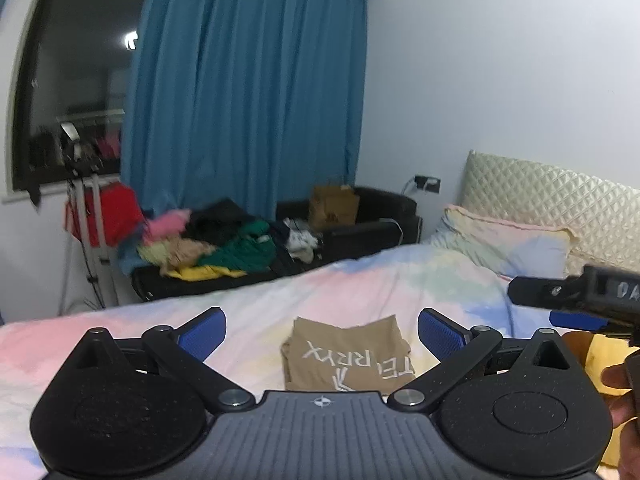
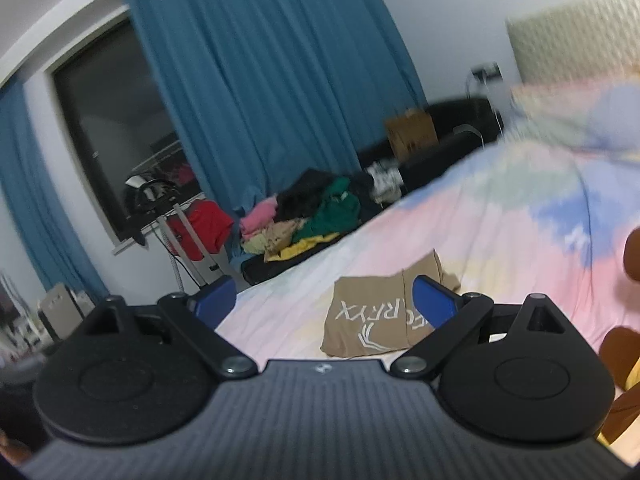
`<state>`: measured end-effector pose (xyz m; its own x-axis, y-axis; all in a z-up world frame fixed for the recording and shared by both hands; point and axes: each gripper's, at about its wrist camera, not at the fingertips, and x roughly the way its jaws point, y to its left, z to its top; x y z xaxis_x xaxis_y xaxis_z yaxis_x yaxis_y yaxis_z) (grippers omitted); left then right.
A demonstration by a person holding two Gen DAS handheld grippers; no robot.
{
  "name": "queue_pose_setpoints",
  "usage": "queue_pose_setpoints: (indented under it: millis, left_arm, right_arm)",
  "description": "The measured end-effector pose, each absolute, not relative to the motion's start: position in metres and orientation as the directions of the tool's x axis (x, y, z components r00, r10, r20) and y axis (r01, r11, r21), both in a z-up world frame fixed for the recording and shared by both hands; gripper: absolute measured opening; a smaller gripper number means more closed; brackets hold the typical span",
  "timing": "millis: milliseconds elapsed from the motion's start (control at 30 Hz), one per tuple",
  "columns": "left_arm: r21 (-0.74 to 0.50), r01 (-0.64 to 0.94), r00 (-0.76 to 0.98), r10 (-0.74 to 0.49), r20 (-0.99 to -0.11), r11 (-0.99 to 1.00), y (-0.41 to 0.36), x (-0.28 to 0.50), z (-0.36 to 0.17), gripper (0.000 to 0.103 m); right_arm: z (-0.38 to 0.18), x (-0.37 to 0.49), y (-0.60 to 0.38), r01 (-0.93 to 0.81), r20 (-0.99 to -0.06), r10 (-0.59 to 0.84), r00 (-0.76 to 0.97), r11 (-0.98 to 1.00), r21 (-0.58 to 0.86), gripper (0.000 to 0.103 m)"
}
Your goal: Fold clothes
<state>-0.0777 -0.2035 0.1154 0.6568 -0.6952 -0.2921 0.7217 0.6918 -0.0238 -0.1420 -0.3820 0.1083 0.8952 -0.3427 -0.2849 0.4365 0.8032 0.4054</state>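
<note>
A tan shirt with white lettering (image 1: 344,354) lies folded into a small rectangle on the pastel bedspread (image 1: 360,284). My left gripper (image 1: 322,334) is raised above the bed in front of it, jaws spread wide, nothing between the blue pads (image 1: 204,334). In the right wrist view the same folded tan shirt (image 2: 376,320) lies on the bedspread (image 2: 500,216) below my right gripper (image 2: 326,304), which is also open and empty. The right gripper (image 1: 576,308) shows at the right edge of the left wrist view, beside a hand (image 1: 616,380).
A heap of mixed clothes (image 1: 208,244) covers a black sofa (image 1: 360,224) past the bed, with a brown paper bag (image 1: 334,206) on it. A garment steamer stand with a red garment (image 1: 108,220) stands by the window. Blue curtain (image 1: 248,88), pillow (image 1: 508,240) and quilted headboard (image 1: 552,192) behind.
</note>
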Motion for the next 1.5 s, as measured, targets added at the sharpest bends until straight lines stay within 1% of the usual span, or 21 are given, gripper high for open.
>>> queue_pose_setpoints:
  millis: [133,267,367,567,667,800,1000,1200,1500]
  left_arm:
    - [-0.021,0.694,0.691,-0.675,-0.26,0.719,-0.174,-0.101,0.108,0.103]
    - [-0.037,0.682,0.7,-0.667,-0.255,0.73,-0.154,-0.111,0.094,0.103]
    - [-0.024,0.672,0.712,-0.655,-0.254,0.74,-0.143,-0.115,0.082,0.103]
    - [-0.002,0.649,0.734,-0.627,-0.262,0.76,-0.134,-0.108,0.056,0.103]
    - [-0.013,0.635,0.742,-0.614,-0.271,0.773,-0.13,-0.098,0.044,0.103]
    - [-0.011,0.624,0.744,-0.598,-0.298,0.782,-0.128,-0.087,0.029,0.103]
    - [-0.029,0.604,0.748,-0.579,-0.323,0.797,-0.132,-0.072,0.013,0.103]
    - [-0.038,0.622,0.73,-0.597,-0.334,0.782,-0.135,-0.068,0.002,0.103]
    - [-0.028,0.608,0.74,-0.579,-0.341,0.793,-0.137,-0.068,-0.003,0.103]
  right_arm:
    - [0.1,-0.152,-0.358,0.427,-0.254,-0.354,0.9,0.832,0.355,0.096]
    - [0.087,-0.156,-0.34,0.429,-0.235,-0.37,0.899,0.85,0.304,0.096]
    - [0.075,-0.152,-0.328,0.441,-0.222,-0.392,0.893,0.862,0.251,0.096]
    - [0.042,-0.128,-0.316,0.457,-0.232,-0.413,0.881,0.87,0.186,0.096]
    - [0.026,-0.121,-0.313,0.459,-0.24,-0.418,0.876,0.875,0.153,0.096]
    - [0.008,-0.117,-0.318,0.47,-0.275,-0.42,0.865,0.87,0.15,0.096]
    - [-0.003,-0.113,-0.318,0.507,-0.272,-0.462,0.844,0.852,0.127,0.097]
    - [-0.008,-0.109,-0.319,0.527,-0.288,-0.481,0.828,0.843,0.109,0.096]
    - [-0.007,-0.112,-0.319,0.534,-0.299,-0.483,0.823,0.838,0.114,0.096]
